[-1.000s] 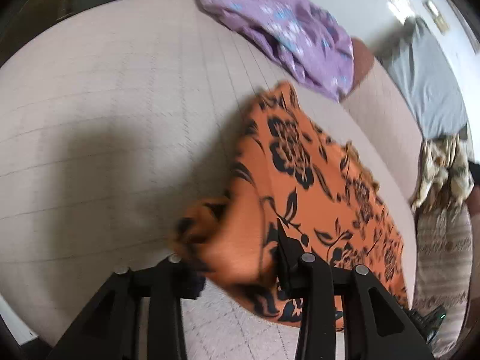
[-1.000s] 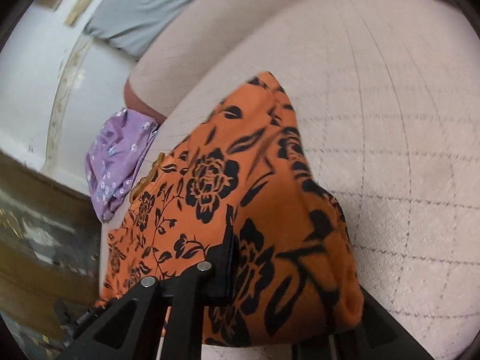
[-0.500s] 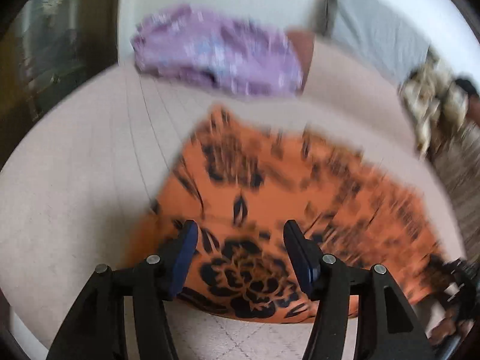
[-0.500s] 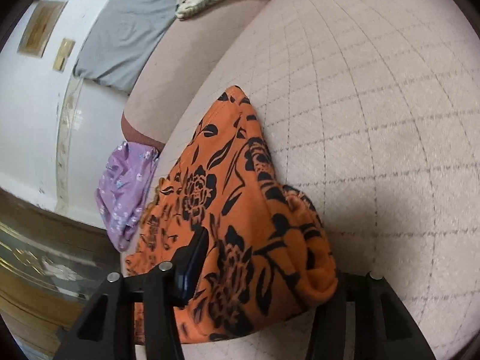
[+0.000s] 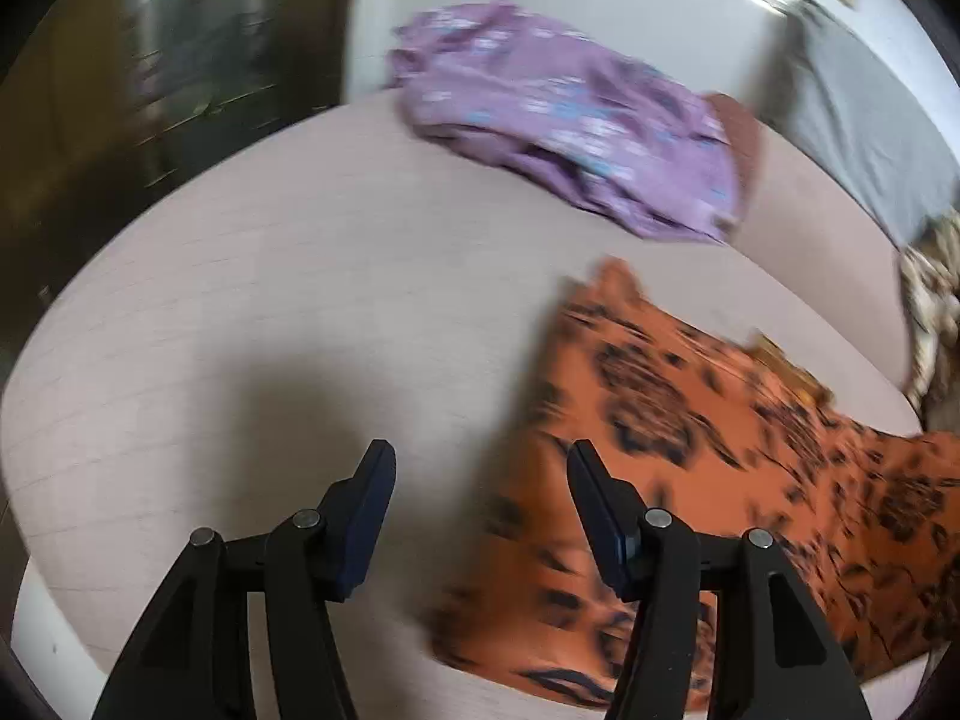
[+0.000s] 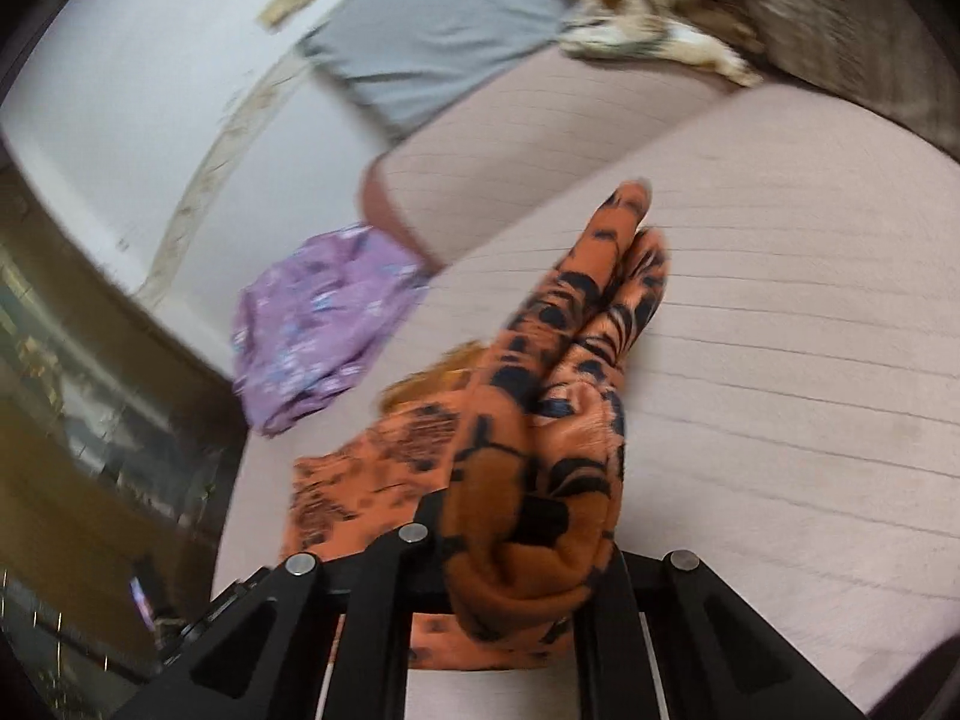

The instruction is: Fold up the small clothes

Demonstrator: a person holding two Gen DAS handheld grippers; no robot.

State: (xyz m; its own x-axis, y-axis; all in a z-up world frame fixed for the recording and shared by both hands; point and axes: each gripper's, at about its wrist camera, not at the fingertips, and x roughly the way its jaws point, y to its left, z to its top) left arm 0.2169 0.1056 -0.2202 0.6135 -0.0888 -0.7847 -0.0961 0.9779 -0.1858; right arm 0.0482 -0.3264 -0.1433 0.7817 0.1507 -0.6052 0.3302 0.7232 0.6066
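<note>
Orange garment (image 6: pixel 540 480) printed with black flowers, bunched into thick folds, one end lifted off the pale quilted bed (image 6: pixel 780 330). Right gripper (image 6: pixel 522 570) clenched on that bunched end. Left gripper (image 5: pixel 480 516) released, jaws apart, nothing between, hung over bare bed beside the cloth's edge. Purple floral garment (image 5: pixel 570 120) crumpled near the far edge, apart.

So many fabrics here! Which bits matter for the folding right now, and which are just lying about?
In use:
- orange floral garment, bunched in the right claw
- left claw, open, holding nothing
- pink sofa cushion it is folded on

Lying about:
- purple floral garment, maybe next
- grey cloth
- beige patterned cloth
</note>
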